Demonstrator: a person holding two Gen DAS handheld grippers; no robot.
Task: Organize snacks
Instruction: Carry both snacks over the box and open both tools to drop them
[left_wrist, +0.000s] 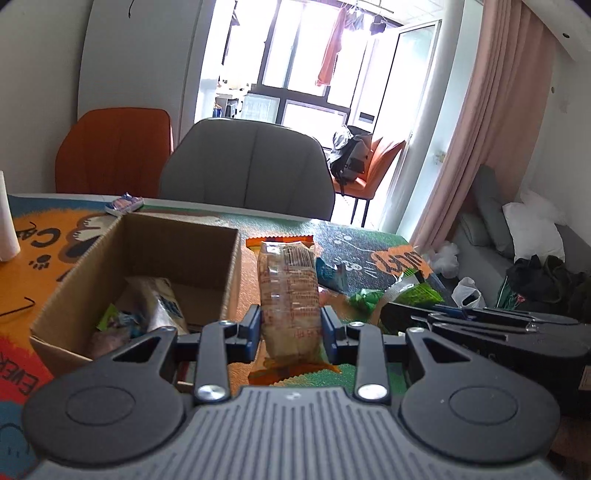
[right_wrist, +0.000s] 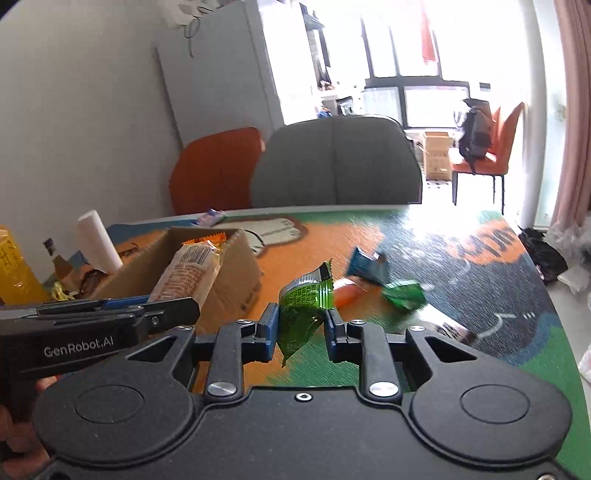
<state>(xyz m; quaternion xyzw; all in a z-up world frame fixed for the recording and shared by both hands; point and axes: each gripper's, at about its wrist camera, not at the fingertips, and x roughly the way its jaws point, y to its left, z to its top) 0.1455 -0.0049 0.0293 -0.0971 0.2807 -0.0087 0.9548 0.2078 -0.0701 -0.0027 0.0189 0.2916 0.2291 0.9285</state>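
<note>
Clamping a long clear-wrapped biscuit pack with orange ends in your left gripper just right of the open brown cardboard box, you pinch a crinkled green foil snack packet in your right gripper, farther right of that box, other packets beyond.

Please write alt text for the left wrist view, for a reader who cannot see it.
The left claw grips a long cracker pack upright beside an open cardboard box that already holds snacks. Behind the colourful table mat stand a grey chair and an orange chair.
</note>
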